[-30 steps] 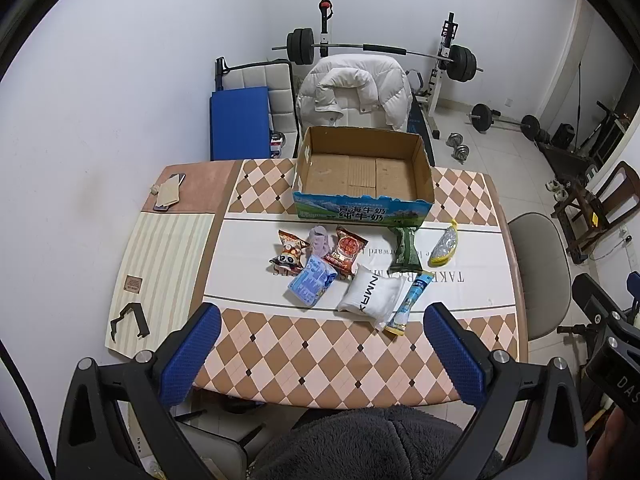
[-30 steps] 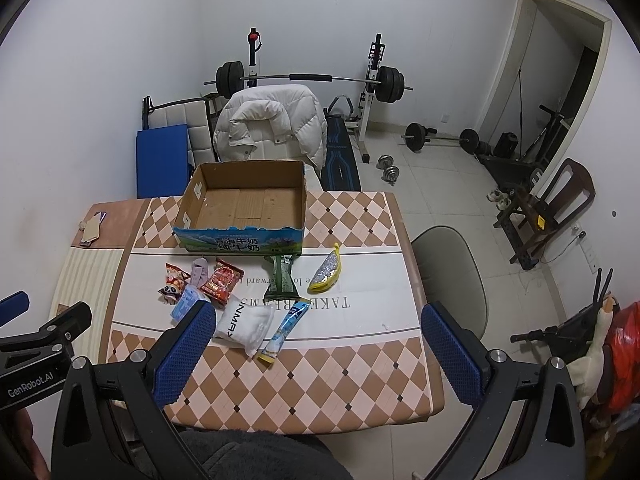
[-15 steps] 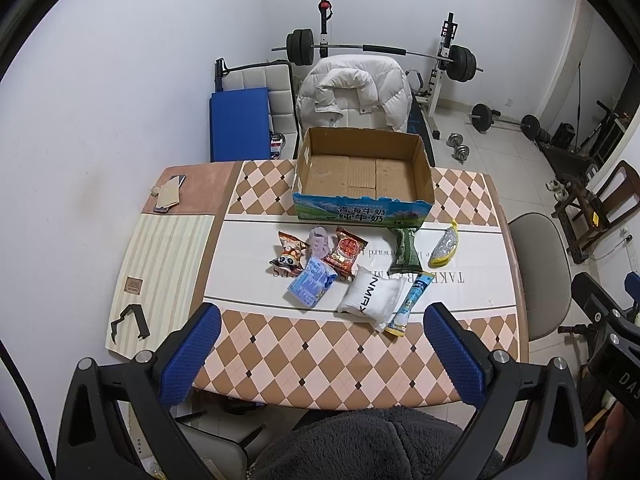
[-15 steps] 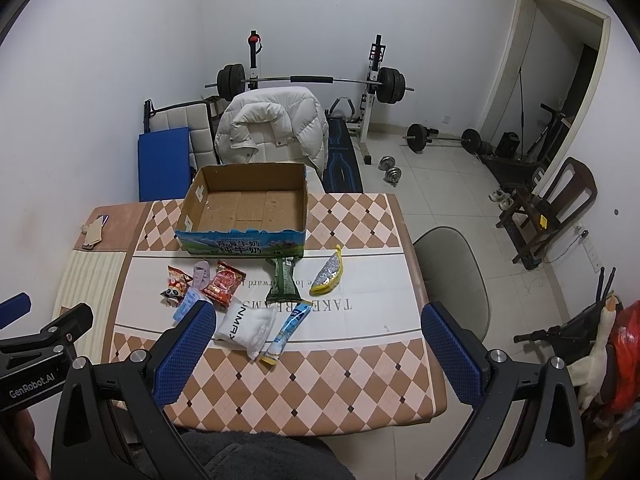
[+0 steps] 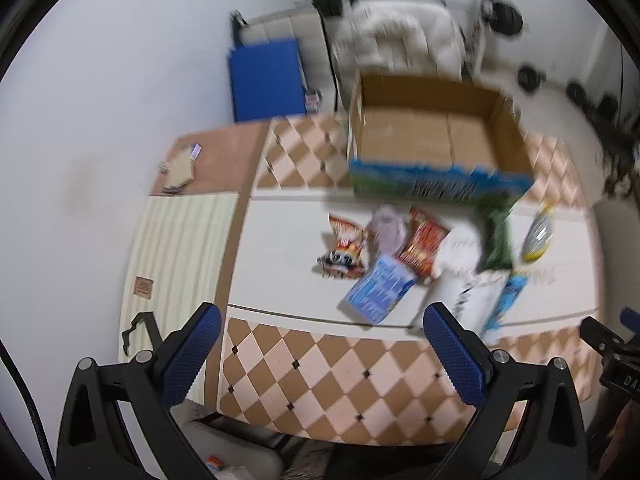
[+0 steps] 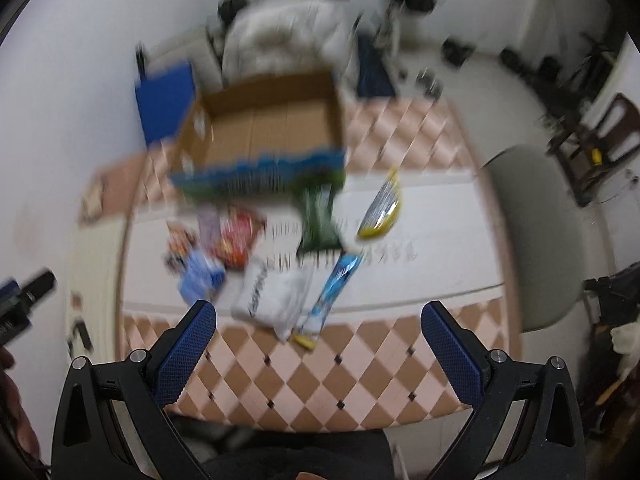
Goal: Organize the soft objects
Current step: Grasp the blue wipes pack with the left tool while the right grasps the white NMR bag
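Both views are smeared by motion blur, so fine print on the packets is unreadable. Your left claw (image 5: 320, 354) hangs above the near edge of the counter (image 5: 320, 376) with its blue-padded fingers (image 5: 192, 354) spread wide and nothing between them. Your right claw (image 6: 318, 354) hangs the same way over the checkered near edge, fingers (image 6: 450, 354) wide apart and holding nothing.

The soft packets lie loose on the white middle strip of the counter, at about 12 o'clock from both claws. Going left to right in the left wrist view: an orange cartoon snack bag (image 5: 343, 246), a pale lilac pouch (image 5: 386, 228) touching it, a red snack packet (image 5: 425, 246), and a blue-and-white packet (image 5: 378, 294) just below those three at 6 o'clock. Next comes a white pouch (image 5: 466, 294), partly hidden by the left claw's right finger, then a dark green packet (image 5: 497, 236), a light blue stick pack (image 5: 506, 302), and a silver-and-yellow packet (image 5: 539, 236) lying apart from the rest.

Beyond the packets, at 12 o'clock, stands an open cardboard box (image 5: 432, 136) with a blue-and-green printed front; its brown floor shows bare.
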`<state>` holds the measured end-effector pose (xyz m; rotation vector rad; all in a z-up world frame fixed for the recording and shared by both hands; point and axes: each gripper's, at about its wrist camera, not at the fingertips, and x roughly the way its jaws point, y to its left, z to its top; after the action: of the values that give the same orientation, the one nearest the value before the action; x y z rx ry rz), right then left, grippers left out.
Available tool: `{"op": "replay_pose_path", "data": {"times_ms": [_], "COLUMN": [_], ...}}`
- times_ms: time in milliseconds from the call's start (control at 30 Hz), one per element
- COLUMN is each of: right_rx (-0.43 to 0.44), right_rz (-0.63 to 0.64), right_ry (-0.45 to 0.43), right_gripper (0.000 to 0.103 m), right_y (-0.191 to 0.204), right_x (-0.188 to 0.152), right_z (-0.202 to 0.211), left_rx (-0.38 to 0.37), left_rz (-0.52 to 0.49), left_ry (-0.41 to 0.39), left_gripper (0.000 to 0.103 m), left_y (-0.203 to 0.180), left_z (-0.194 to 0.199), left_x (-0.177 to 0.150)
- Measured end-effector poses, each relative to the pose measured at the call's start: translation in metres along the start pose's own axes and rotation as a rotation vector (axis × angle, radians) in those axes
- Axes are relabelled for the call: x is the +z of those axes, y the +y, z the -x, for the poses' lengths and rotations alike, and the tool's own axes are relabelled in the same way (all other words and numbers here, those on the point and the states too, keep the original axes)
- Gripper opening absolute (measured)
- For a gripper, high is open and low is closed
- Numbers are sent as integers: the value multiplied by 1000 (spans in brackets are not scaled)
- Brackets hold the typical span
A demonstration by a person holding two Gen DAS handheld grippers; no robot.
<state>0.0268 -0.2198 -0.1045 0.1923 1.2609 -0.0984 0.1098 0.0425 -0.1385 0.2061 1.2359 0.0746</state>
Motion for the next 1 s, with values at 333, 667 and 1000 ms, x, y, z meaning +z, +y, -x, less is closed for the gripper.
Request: {"op": "replay_pose_path", "data": {"times_ms": [333, 667, 1000], "right_rx": [24, -12, -64], "right_rz": [-114, -149, -42], "right_ry": [378, 518, 562], "right_gripper": [103, 96, 95], "right_y": [44, 66, 42], "right_x": [14, 3, -20], "right_z": [-213, -311, -311], "left_rx": [6, -39, -124], "left_rz": [-214, -353, -444], "left_ry": [165, 230, 351], "left_gripper": [103, 103, 79], "left_y": [-29, -44, -96], "left_z": [-138, -183, -250], "left_x": [-7, -9, -4]}}
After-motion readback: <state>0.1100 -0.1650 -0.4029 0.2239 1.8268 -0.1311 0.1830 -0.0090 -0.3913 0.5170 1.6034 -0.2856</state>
